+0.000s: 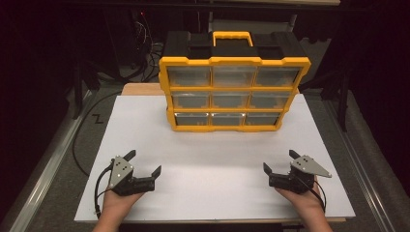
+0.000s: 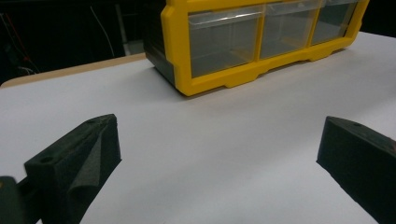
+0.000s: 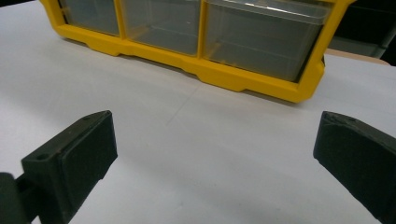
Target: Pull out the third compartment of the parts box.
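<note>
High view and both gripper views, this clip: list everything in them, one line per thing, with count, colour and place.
Drawer organiser: one, yellow frame with black body and yellow handle, far middle of the white board.
Clear drawers: nine, see-through, three rows of three in the organiser's front.
White board: one, white, covering the tabletop.
Table: one, light wood edge showing behind the board's far left.
Cables: several, dark, on the floor behind the table at left.
Left gripper: one, black, near left of the board, jaws open.
Right gripper: one, black, near right, jaws open.
</note>
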The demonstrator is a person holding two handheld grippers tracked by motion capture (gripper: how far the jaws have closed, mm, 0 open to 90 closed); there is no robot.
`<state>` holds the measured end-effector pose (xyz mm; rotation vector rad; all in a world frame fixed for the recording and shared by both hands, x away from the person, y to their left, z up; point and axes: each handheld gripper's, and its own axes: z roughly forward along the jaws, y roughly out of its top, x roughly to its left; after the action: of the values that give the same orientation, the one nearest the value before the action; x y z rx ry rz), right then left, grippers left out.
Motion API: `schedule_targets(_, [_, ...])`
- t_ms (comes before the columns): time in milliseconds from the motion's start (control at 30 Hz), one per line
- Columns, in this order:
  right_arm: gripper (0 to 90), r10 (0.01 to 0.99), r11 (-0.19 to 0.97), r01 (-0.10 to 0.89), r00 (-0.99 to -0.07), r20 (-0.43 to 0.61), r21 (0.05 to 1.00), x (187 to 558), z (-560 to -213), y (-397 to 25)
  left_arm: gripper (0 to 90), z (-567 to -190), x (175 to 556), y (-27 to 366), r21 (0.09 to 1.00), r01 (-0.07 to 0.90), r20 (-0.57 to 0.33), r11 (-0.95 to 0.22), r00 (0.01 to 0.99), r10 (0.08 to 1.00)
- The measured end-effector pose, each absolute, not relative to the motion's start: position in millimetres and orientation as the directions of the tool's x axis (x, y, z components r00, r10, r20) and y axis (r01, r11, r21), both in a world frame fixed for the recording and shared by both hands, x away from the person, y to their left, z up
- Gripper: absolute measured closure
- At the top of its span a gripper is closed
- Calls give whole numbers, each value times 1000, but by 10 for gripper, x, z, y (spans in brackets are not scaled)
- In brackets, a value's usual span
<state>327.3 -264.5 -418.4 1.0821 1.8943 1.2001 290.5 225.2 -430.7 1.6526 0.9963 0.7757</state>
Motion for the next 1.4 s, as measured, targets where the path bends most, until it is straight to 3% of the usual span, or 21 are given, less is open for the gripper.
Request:
schedule_targets(567, [10, 901, 257, 309, -420, -111, 916, 3459, -4217, -2603, 5, -4331, 2952, 2295, 954, 279, -17, -108, 413, 911])
schedule_targets(867, [11, 915, 246, 364, -392, -92, 898, 3760, -4269, -2574, 5, -4355, 2959, 2265, 949, 284, -1, -134, 430, 903])
schedule_targets(1033, [11, 932, 222, 347, -351, -94, 911, 3903, -4237, -2565, 5, -4359, 2957, 2263, 949, 284, 3, -137, 425, 905])
schedule_targets(1400, [12, 924, 281, 338, -349, -158, 898, 4130, -4224, -2476, 5, -4391, 3005, 2252, 942, 306, -4, -135, 414, 910])
